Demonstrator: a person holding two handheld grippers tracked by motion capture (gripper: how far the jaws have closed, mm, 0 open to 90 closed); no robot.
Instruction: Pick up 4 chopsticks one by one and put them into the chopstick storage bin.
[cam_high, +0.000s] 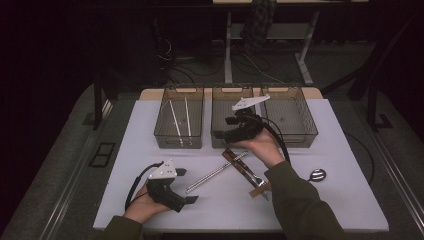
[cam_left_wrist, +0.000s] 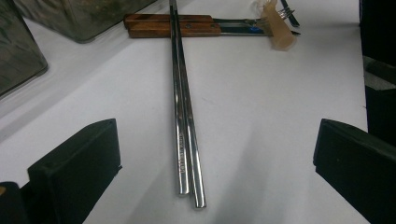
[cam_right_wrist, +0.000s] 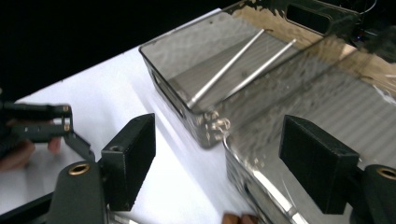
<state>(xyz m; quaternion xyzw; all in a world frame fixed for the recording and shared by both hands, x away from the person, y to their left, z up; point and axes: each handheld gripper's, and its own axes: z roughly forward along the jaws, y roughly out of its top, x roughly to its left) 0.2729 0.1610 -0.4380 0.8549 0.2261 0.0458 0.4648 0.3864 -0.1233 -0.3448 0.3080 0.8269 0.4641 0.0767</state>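
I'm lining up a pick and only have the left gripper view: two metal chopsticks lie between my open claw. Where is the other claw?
Observer: The right claw hovers over the front of the middle bin, open and empty.
Operator: Anything in the bins?
Observer: The left bin holds two metal sticks lying lengthwise.
Operator: Any cutlery beyond my frame?
Observer: A shiny round-ended piece lies just right of the person's right sleeve.

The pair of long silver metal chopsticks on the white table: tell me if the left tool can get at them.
Probably yes: the chopsticks lie bare between the left tool's open jaws, with nothing across their near ends.
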